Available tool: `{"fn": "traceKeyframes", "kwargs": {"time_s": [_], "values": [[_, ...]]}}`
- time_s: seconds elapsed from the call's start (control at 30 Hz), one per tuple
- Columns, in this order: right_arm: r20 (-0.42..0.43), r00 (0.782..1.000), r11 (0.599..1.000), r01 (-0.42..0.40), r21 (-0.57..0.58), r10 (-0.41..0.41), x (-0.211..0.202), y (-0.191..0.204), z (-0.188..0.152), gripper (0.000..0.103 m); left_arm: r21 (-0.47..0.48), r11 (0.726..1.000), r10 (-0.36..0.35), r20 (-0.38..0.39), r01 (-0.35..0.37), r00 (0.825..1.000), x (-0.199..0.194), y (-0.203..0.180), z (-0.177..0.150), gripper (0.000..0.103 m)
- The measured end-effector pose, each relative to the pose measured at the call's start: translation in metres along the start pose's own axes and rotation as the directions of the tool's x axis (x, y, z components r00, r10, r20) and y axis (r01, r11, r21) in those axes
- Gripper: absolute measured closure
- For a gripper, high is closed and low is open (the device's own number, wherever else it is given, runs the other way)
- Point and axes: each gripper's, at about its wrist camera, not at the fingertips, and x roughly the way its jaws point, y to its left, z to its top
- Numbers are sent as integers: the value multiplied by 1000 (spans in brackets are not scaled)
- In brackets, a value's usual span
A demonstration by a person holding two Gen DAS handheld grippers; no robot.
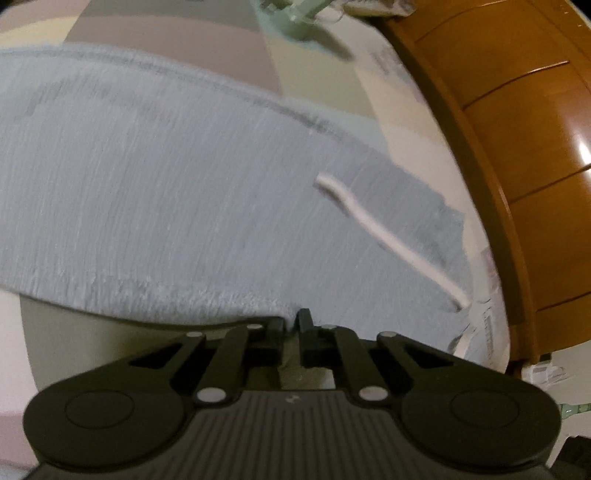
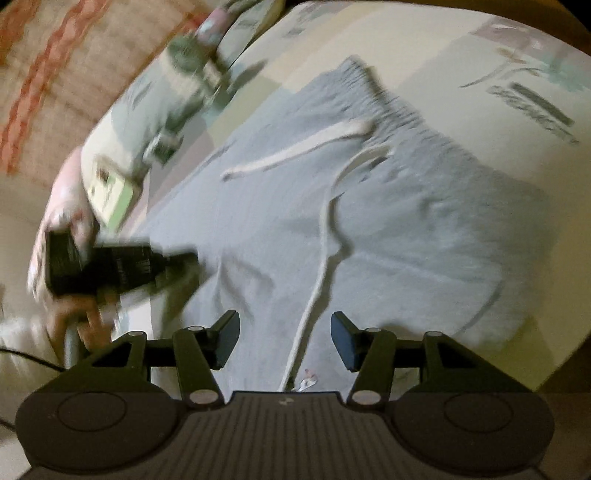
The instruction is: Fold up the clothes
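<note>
Grey drawstring shorts lie spread on a pale patterned bedsheet, with white drawstrings trailing across them. My right gripper is open and empty, hovering above the shorts with one drawstring between its fingers. My left gripper is shut on the near edge of the grey shorts; a white drawstring lies to its right. In the right wrist view the left gripper shows as a black tool at the shorts' left edge, held by a hand.
A wooden headboard or cabinet borders the bed on the right in the left wrist view. A green object lies at the far end of the sheet. A patterned pillow and blanket lie at the upper left in the right wrist view.
</note>
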Motion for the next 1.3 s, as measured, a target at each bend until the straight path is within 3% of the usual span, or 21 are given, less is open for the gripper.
{"fn": "traceKeyframes", "kwargs": {"time_s": [0.23,0.47,0.6,0.67,0.73,0.8,1.07,1.3], "values": [[-53,998,995,-22,-93,17,27,31,-4,43,86,996,-8,-26,11,1000,5,-6,23,97],[-74,997,995,-15,-104,7,29,32,-3,39,185,983,13,-85,3,996,-2,2,-5,84],[-74,997,995,6,-96,-13,29,26,-1,39,183,983,8,-147,19,989,8,9,-19,82],[-73,997,996,10,-89,-17,30,25,0,39,229,973,11,-145,23,989,12,4,-23,79],[-75,997,996,8,-89,-15,31,25,1,39,282,959,21,-137,18,990,15,-2,-27,83],[-81,997,995,4,-99,-12,34,27,1,39,307,951,15,-141,29,990,14,-8,-26,103],[-101,995,979,-28,-204,7,48,51,-1,39,352,935,-17,-88,47,996,1,-22,4,103],[-173,982,904,-142,-404,78,96,93,-4,36,369,928,-6,-102,44,995,3,-24,8,102]]}}
